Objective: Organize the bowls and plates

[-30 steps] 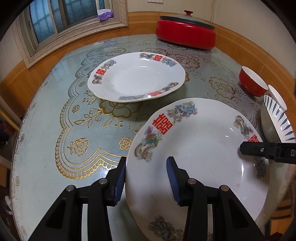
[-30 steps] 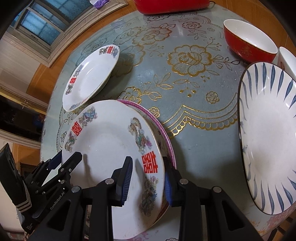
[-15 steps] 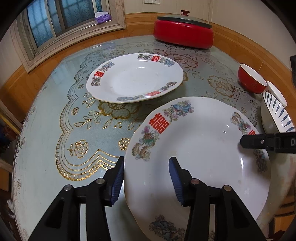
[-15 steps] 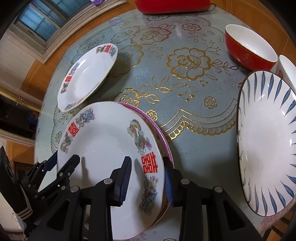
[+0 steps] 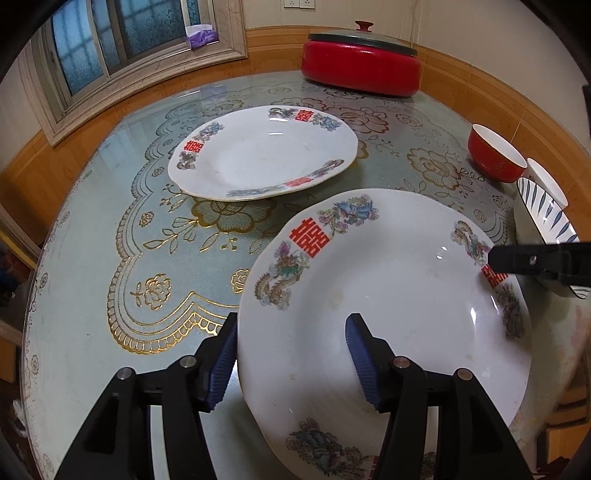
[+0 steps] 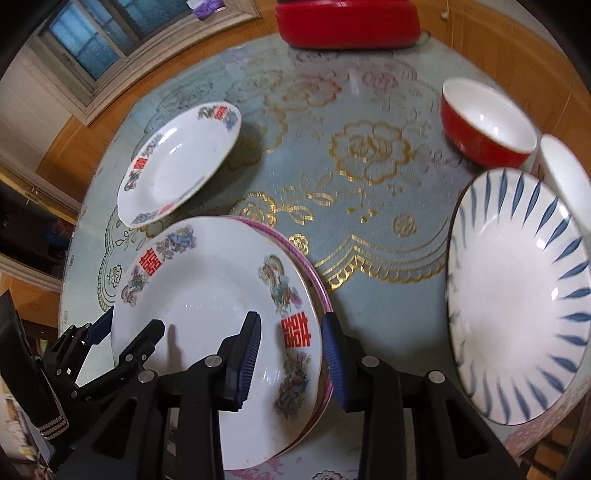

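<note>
A white plate with red characters and floral rim (image 5: 388,295) (image 6: 210,314) lies on top of a pink-rimmed plate (image 6: 314,273) at the table's near edge. My left gripper (image 5: 288,354) is open, its jaws straddling the plate's left rim. My right gripper (image 6: 290,354) is open, its jaws astride the stack's right rim; its finger shows in the left wrist view (image 5: 535,260). A second matching plate (image 5: 262,151) (image 6: 177,162) sits farther back. A blue-striped plate (image 6: 517,295) (image 5: 543,218), a red bowl (image 6: 487,122) (image 5: 495,153) and a white bowl (image 6: 565,173) sit on the right.
A red lidded pot (image 5: 360,59) (image 6: 347,22) stands at the table's far edge. The round glass table (image 5: 110,221) has a blue and gold floral cloth. A window (image 5: 110,40) and wood-panelled wall lie behind.
Both grippers have opened wider around the top plate's rim. Both cameras have risen and pulled back a little. The plate stays on the stack.
</note>
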